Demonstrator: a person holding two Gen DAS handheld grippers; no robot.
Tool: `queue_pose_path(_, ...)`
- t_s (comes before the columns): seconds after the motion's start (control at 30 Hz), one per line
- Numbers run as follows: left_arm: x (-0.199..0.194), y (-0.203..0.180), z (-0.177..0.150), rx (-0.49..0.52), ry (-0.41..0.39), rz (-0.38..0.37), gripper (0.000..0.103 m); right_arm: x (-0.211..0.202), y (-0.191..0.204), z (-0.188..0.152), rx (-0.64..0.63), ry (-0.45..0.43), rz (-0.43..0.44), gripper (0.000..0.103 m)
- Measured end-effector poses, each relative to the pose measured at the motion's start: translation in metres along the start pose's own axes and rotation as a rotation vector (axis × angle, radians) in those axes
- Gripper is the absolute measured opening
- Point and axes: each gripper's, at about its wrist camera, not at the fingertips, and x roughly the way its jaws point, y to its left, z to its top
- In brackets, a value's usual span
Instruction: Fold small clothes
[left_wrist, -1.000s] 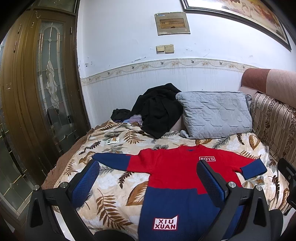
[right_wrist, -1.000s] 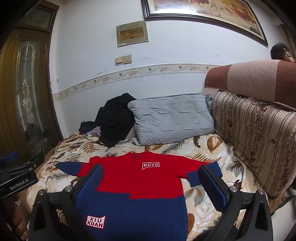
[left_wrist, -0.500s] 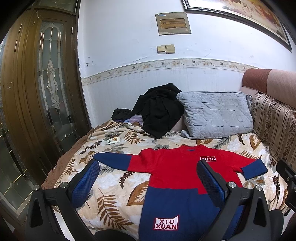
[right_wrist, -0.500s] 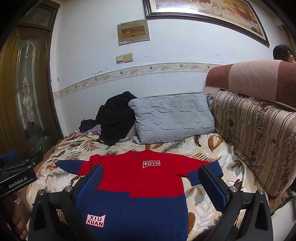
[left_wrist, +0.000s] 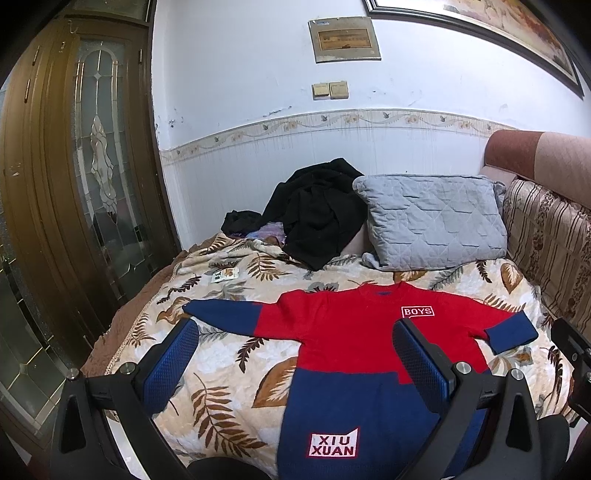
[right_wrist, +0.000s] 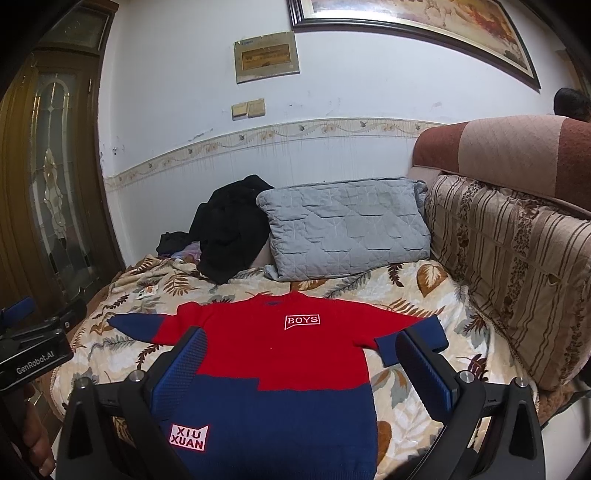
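With both jaws spread wide and empty above the red-and-blue sweater (left_wrist: 354, 354) lying flat on the bed (left_wrist: 229, 369), best to lower, pinch each sleeve cuff cleanly, then fold inward without dragging the body.

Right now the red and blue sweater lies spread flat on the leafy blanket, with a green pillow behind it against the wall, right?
Nearly. The sweater does lie spread flat on the leafy blanket, but the pillow behind it is grey, not green. The right wrist view shows it plainly.
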Motion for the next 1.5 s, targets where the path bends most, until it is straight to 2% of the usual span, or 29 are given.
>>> queue_pose_path(0.17,0.013,-0.006,-0.001,0.01,0.025,-0.013,0.103,0.009,-0.004,-0.001,0.007,0.015,0.004,0.103)
queue_pose_path(0.23,0.029,-0.01,-0.004,0.014,0.075,-0.057,0.103,0.015,-0.01,-0.002,0.023,0.024,0.009,0.103)
queue_pose_path(0.3,0.053,-0.013,-0.008,-0.001,0.161,-0.134,0.103,0.022,-0.025,-0.003,0.054,0.031,0.025,0.103)
queue_pose_path(0.43,0.12,-0.022,-0.026,-0.045,0.338,-0.203,0.103,0.047,-0.091,-0.008,0.231,0.07,0.079,0.103)
queue_pose_path(0.57,0.177,-0.037,-0.038,-0.054,0.412,-0.173,0.103,0.089,-0.182,-0.026,0.501,0.138,0.147,0.103)
queue_pose_path(0.67,0.21,-0.046,-0.035,-0.059,0.414,-0.143,0.103,0.129,-0.245,-0.048,0.729,0.201,0.216,0.103)
queue_pose_path(0.8,0.25,-0.06,-0.033,-0.035,0.386,-0.08,0.103,0.182,-0.295,-0.078,0.969,0.237,0.256,0.102)
queue_pose_path(0.9,0.264,-0.063,-0.044,-0.019,0.34,-0.053,0.103,0.218,-0.306,-0.088,1.0,0.293,0.197,0.091)
queue_pose_path(1.0,0.28,-0.068,-0.059,0.033,0.357,-0.047,0.103,0.253,-0.314,-0.098,1.009,0.349,0.122,0.08)
queue_pose_path(1.07,0.288,-0.071,-0.061,0.072,0.357,-0.03,0.103,0.268,-0.323,-0.103,1.039,0.336,0.098,0.074)
queue_pose_path(1.2,0.292,-0.074,-0.06,0.107,0.327,-0.02,0.103,0.286,-0.339,-0.111,1.112,0.309,0.072,0.071)
queue_pose_path(1.3,0.292,-0.076,-0.055,0.1,0.314,-0.037,0.103,0.298,-0.34,-0.114,1.117,0.336,0.04,0.067)
queue_pose_path(1.4,0.29,-0.081,-0.052,0.098,0.303,-0.057,0.103,0.306,-0.341,-0.121,1.128,0.355,0.023,0.051)
queue_pose_path(1.43,0.288,-0.083,-0.052,0.101,0.295,-0.064,0.103,0.31,-0.342,-0.122,1.132,0.355,0.018,0.039)
queue_pose_path(1.5,0.285,-0.087,-0.051,0.102,0.286,-0.092,0.103,0.313,-0.345,-0.127,1.147,0.356,0.009,0.034)
